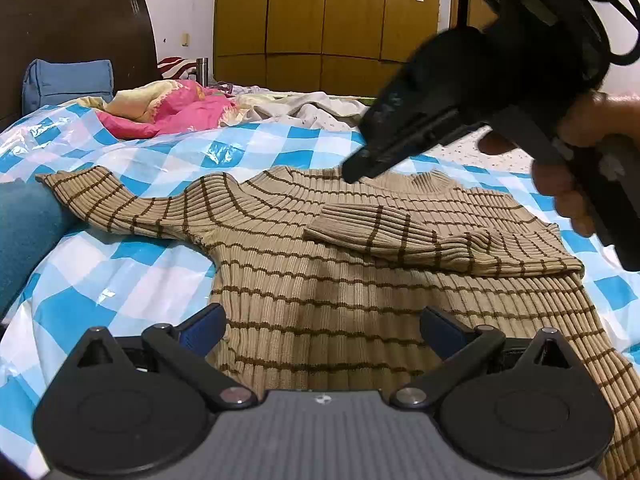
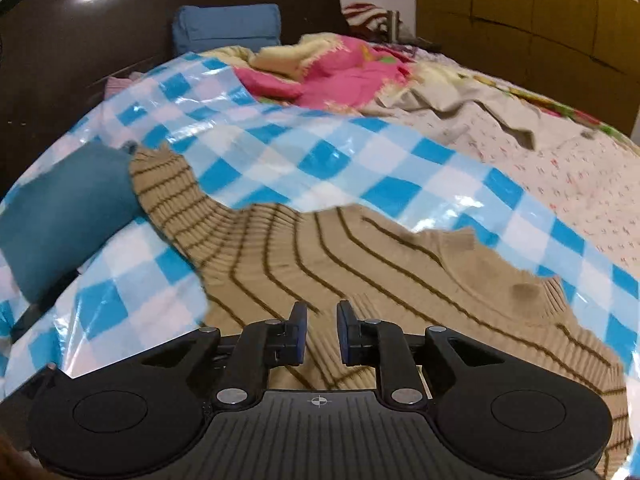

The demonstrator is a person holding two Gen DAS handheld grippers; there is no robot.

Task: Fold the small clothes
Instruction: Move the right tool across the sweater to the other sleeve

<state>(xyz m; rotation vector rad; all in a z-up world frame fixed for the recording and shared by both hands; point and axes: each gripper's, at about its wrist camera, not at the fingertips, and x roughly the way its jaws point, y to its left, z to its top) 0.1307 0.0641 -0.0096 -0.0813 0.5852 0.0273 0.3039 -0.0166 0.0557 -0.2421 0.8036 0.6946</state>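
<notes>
A tan ribbed sweater with brown stripes [image 1: 320, 264] lies flat on a blue-and-white checked plastic sheet [image 1: 160, 152]. Its right sleeve [image 1: 400, 232] is folded across the chest; its left sleeve [image 1: 104, 200] stretches out to the left. My left gripper [image 1: 322, 326] is open and empty, low over the sweater's body. My right gripper [image 1: 356, 172] hovers above the collar in the left wrist view. In its own view the right gripper [image 2: 322, 332] has a narrow gap between the pads, empty, above the sweater [image 2: 360, 280].
A teal cushion [image 1: 24, 232] lies at the outstretched cuff; it also shows in the right wrist view [image 2: 60, 212]. Pink and cream bedding [image 1: 172, 108], a blue pillow [image 1: 68, 80] and a dark headboard [image 1: 72, 32] lie behind. A wooden wardrobe [image 1: 328, 20] stands beyond the bed.
</notes>
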